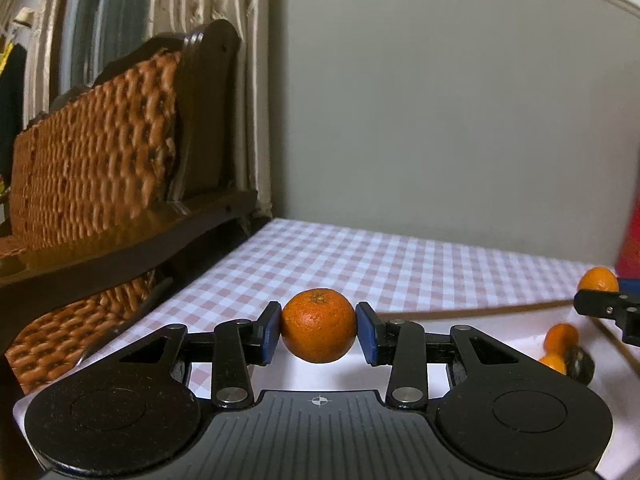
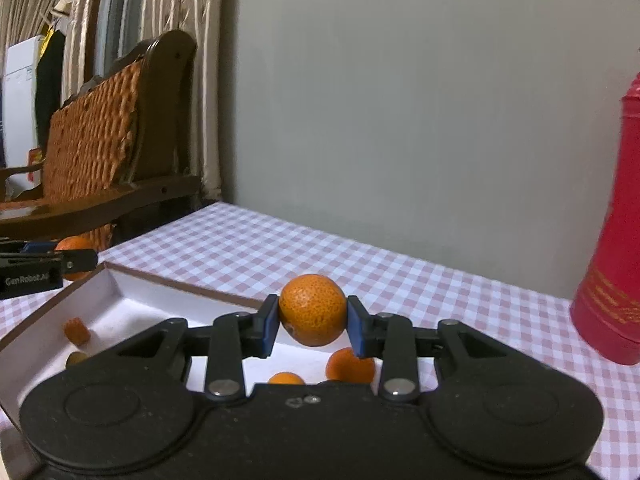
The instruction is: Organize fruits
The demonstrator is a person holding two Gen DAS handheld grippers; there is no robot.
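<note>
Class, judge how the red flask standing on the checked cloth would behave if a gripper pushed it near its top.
The red flask stands tall and upright, so a high push would probably tip it. Its smooth round wall looks slippery and, once down, apt to roll. Its weight cannot be told.

Two oranges (image 1: 319, 325) (image 2: 312, 309) held aloft; smaller fruits (image 2: 350, 366) in white tray (image 2: 120, 280)

At three o'clock in the left wrist view we lose the right tongs (image 1: 608, 312) past the frame edge, so their grip stays unreadable there. A red bottle (image 1: 630, 240) is just a blurred sliver. Low at four o'clock, a dark round thing (image 1: 582, 366) beside smeared orange fruit (image 1: 560, 340); we can't name it. From the right wrist, the tongs' body hides the tray (image 2: 40, 312) floor.
</note>
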